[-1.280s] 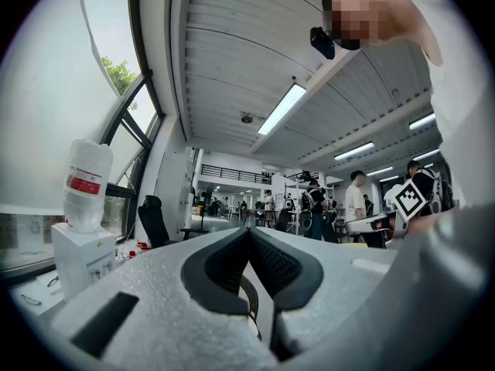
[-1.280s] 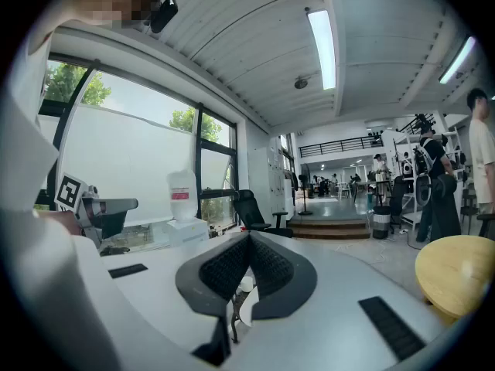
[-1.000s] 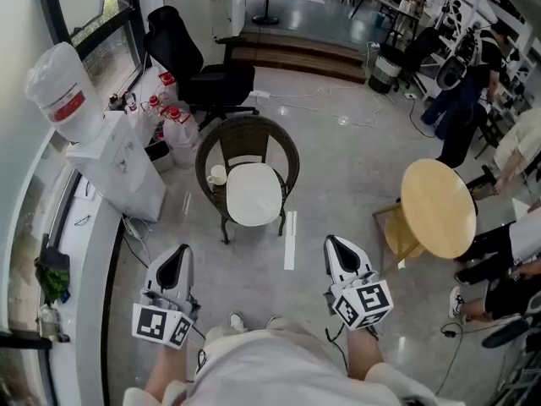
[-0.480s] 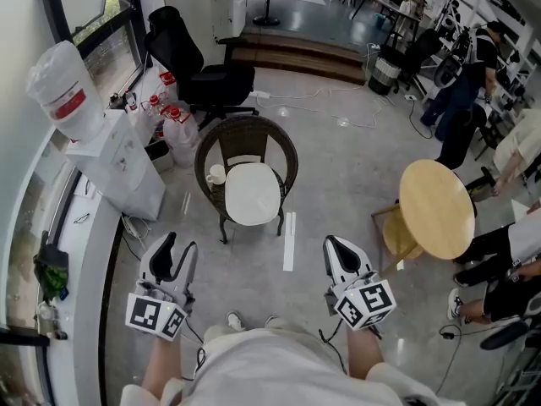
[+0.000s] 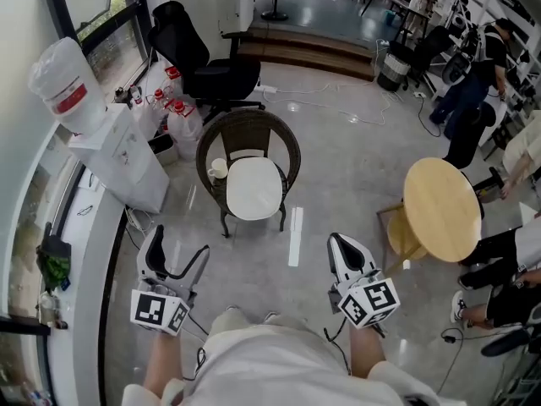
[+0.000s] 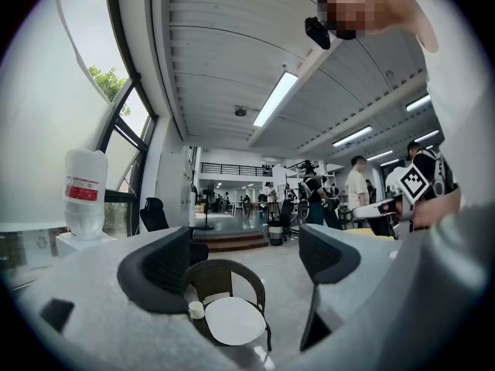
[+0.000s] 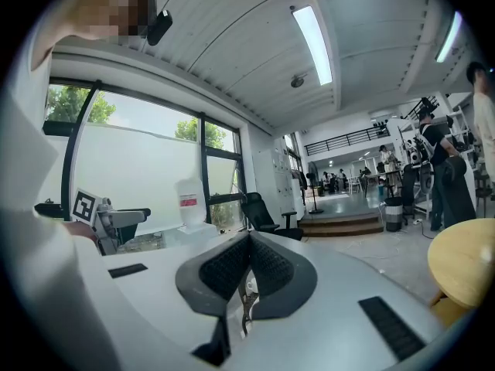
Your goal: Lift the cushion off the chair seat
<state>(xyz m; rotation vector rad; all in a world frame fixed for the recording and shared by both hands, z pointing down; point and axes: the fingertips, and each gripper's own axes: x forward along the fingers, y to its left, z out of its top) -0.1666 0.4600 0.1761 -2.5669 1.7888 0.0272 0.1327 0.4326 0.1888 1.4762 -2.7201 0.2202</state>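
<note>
**Approaching the cushion with empty grippers**

The left gripper (image 5: 179, 244) is opening its jaws wide, with nothing between them. The right gripper (image 5: 342, 245) has its jaws pressed together, empty. Ahead, well apart, the white cushion (image 5: 254, 189) lies flat on the wicker chair (image 5: 248, 129) seat. It looks light and soft, best pinched at its near edge. Beyond lie the glossy grey floor (image 5: 338, 167) and a black office chair (image 5: 211, 70).

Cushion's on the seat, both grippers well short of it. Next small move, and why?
Probably carry the left gripper forward toward the near edge of the cushion. Its jaws are opening with nothing between them, the right gripper is shut, and both hang well short of the wicker chair. Mind the white cup on the seat beside the cushion.
</note>
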